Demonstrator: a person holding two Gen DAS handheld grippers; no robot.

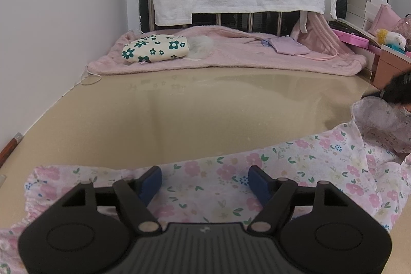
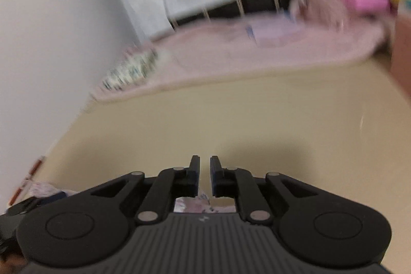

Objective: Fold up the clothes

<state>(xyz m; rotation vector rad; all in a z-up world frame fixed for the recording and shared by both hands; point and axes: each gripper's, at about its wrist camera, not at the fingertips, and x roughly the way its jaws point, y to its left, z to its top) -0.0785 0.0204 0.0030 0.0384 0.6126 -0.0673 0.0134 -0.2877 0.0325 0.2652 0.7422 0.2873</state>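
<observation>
The floral garment (image 1: pixel 205 186) lies spread on the beige bed surface (image 1: pixel 205 107), directly under and ahead of the left gripper (image 1: pixel 205 181), whose blue pads (image 1: pixel 151 180) stand spread wide above the cloth with nothing pinched between them. Off to that gripper's right the fabric rises in a bunched ruffled fold (image 1: pixel 380 120), where a dark blurred shape at the frame edge may be the other tool. The right gripper (image 2: pixel 204 171) shows only a narrow slit between its fingers, and nothing sits in that slit; a scrap of the floral cloth shows just below and behind its fingertips, and its whole view is smeared. The chief risk, as I judge it, is a fold made with no real hold: if the left gripper closes where it hovers, it may nip only the top layer or slide off the thin fabric, so the panel drags and creases. The right one, nearly closed and apparently past the hem, may miss the edge altogether. The raised bunch could also flop over crooked and spoil the fold line.
</observation>
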